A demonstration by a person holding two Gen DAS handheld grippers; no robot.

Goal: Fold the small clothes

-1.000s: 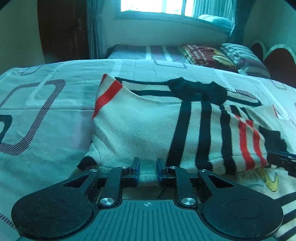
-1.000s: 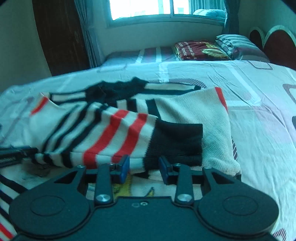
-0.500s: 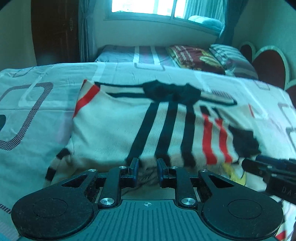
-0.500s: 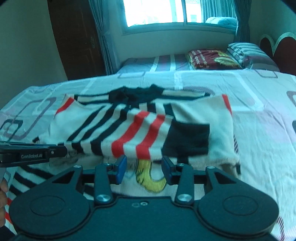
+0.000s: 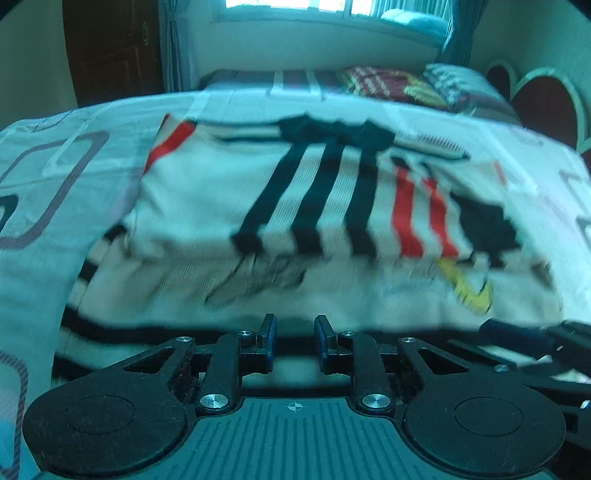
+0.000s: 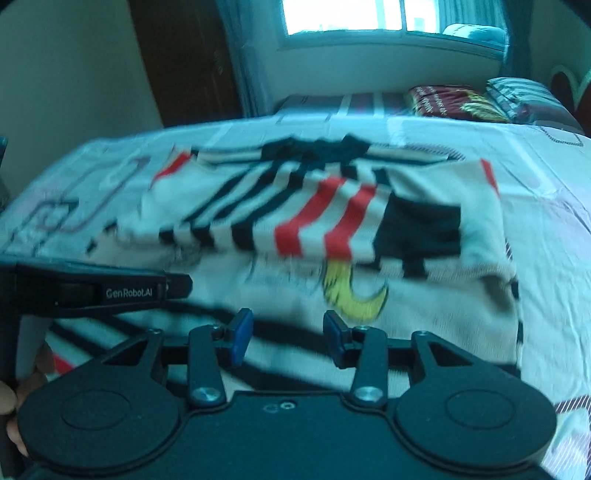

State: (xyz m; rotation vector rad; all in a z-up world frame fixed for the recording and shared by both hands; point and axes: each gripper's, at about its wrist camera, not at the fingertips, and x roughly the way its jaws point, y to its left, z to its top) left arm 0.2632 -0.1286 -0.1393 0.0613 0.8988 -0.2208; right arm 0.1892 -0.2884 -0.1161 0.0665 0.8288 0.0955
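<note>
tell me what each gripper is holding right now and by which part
Nothing is held. The left gripper and the right gripper both have open jaws with only air between the pads, above the near edge of the striped sweater on the bed.

One knitted sweater (image 5: 207,206) lies on one bed (image 5: 55,229), and I count no second garment among the folds. Across its folded-over sleeve run three broad black stripes (image 5: 314,199) and two red ones (image 5: 417,214), ending in one black cuff (image 5: 487,232). One yellow printed figure (image 6: 354,295) shows on the front below that sleeve. Two claws hover at the near edge: the left claw (image 5: 294,338) and the right claw (image 6: 288,334), each with two blue-padded fingers standing apart with nothing between them. At the head of the bed I make out three pillows (image 6: 454,98), side by side. One window (image 6: 391,16) lights the far wall, and one dark door (image 5: 110,48) stands left of it.
</note>
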